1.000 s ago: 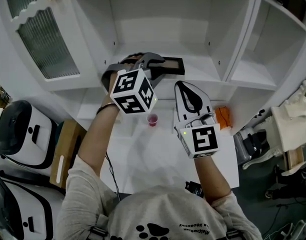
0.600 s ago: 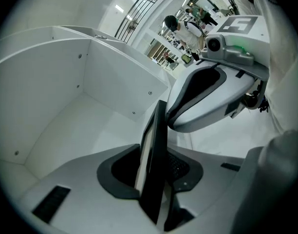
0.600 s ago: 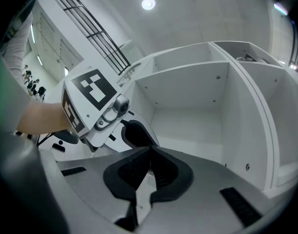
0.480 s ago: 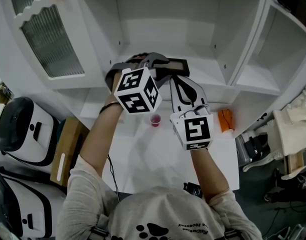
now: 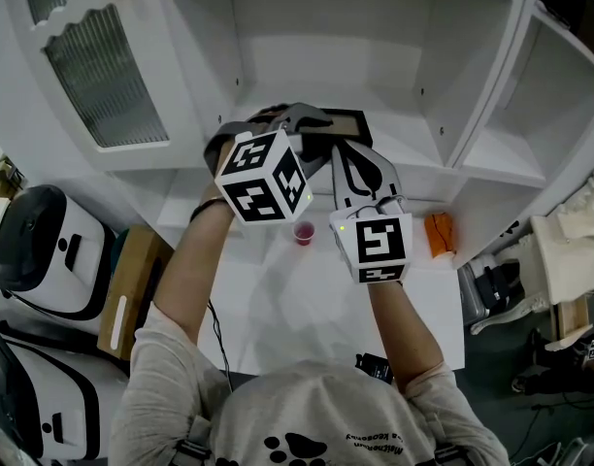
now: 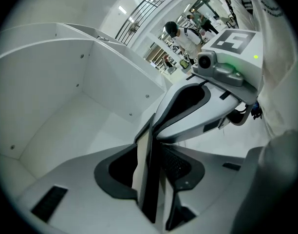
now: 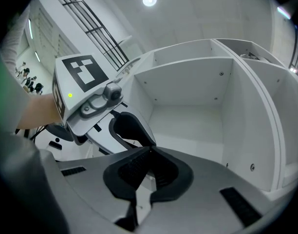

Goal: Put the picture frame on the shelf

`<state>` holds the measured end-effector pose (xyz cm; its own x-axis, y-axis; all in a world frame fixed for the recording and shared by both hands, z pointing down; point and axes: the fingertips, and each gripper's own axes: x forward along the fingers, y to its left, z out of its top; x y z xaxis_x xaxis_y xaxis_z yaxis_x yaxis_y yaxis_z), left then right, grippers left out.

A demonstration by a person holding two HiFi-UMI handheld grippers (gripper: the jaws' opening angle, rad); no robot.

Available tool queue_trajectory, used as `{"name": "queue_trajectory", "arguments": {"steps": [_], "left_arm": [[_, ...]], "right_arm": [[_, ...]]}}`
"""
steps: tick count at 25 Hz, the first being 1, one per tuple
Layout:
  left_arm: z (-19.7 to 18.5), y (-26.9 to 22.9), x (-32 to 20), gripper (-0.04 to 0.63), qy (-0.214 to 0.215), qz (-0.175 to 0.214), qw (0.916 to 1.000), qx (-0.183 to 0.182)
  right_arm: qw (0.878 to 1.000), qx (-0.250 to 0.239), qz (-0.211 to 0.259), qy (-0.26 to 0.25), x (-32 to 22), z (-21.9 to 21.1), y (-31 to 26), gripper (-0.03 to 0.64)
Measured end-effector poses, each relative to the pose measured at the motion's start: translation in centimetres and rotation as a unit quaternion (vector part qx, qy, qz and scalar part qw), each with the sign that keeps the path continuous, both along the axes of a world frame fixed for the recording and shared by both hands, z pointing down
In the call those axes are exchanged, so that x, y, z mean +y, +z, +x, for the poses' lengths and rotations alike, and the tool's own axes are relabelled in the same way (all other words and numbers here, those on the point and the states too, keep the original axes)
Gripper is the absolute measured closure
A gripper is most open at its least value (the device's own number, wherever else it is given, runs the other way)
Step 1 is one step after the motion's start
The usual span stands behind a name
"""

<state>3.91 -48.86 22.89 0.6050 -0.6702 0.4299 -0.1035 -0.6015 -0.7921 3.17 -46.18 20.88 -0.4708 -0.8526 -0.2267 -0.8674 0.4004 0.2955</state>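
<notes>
The picture frame (image 5: 344,122) was already at the front edge of the shelf (image 5: 399,142), standing between the opening jaws of the left gripper (image 5: 312,129), with the closed, empty right gripper (image 5: 346,151) just beside it; only release and withdrawal seemingly remained.

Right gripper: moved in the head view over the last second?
Yes. The right gripper has shifted left and forward toward the white cabinet shelf, away from the orange object and closer to the small red cup.
</notes>
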Motion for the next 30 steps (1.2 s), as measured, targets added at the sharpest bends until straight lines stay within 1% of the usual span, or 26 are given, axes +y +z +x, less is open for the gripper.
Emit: {"name": "queue_trajectory", "arguments": {"steps": [5, 10, 18, 20, 21, 23, 25, 26, 27, 29, 30], "left_arm": [[-0.9, 0.0, 0.7, 0.443, -0.005, -0.004, 0.9999, 0.013], [-1.9, 0.4, 1.4, 0.443, -0.008, -0.024, 0.9988, 0.041], [-2.9, 0.1, 2.7, 0.443, -0.015, -0.016, 0.9969, 0.076], [-3.1, -0.1, 3.1, 0.443, -0.018, -0.017, 0.9952, 0.095], [-3.1, -0.3, 3.2, 0.443, -0.019, -0.018, 0.9935, 0.11], [-3.1, -0.6, 3.6, 0.443, -0.021, -0.025, 0.9882, 0.15], [-3.2, -0.9, 4.0, 0.445, -0.022, -0.032, 0.9792, 0.199], [-3.3, -1.2, 4.2, 0.453, -0.023, -0.034, 0.973, 0.227], [-3.5, -1.5, 4.4, 0.477, -0.026, -0.035, 0.9657, 0.256], [-4.1, -2.1, 4.9, 0.528, -0.033, -0.039, 0.9487, 0.312], [-4.3, -2.2, 5.1, 0.542, -0.037, -0.044, 0.9394, 0.338]], "right_arm": [[1.0, -0.001, -0.004, 0.001, -0.3, -0.4, 0.1, 0.583], [1.0, 0.002, -0.009, 0.002, -0.3, -0.9, 0.3, 0.583], [1.0, 0.014, -0.01, 0.022, -0.6, -1.0, 0.5, 0.583], [0.999, 0.021, -0.01, 0.029, -0.8, -1.1, 0.4, 0.583], [0.999, 0.022, -0.012, 0.032, -0.9, -1.0, 0.4, 0.583], [0.999, 0.02, -0.016, 0.037, -0.9, -1.0, 0.4, 0.583], [0.999, 0.012, -0.019, 0.036, -0.6, -1.1, 0.4, 0.583], [0.999, 0.007, -0.02, 0.036, -0.4, -1.1, 0.4, 0.583], [0.999, 0.002, -0.02, 0.036, -0.1, -1.1, 0.4, 0.583], [0.999, -0.005, -0.017, 0.038, 0.6, -1.0, 0.3, 0.583], [0.999, -0.008, -0.016, 0.039, 1.0, -1.0, 0.3, 0.583]]}}
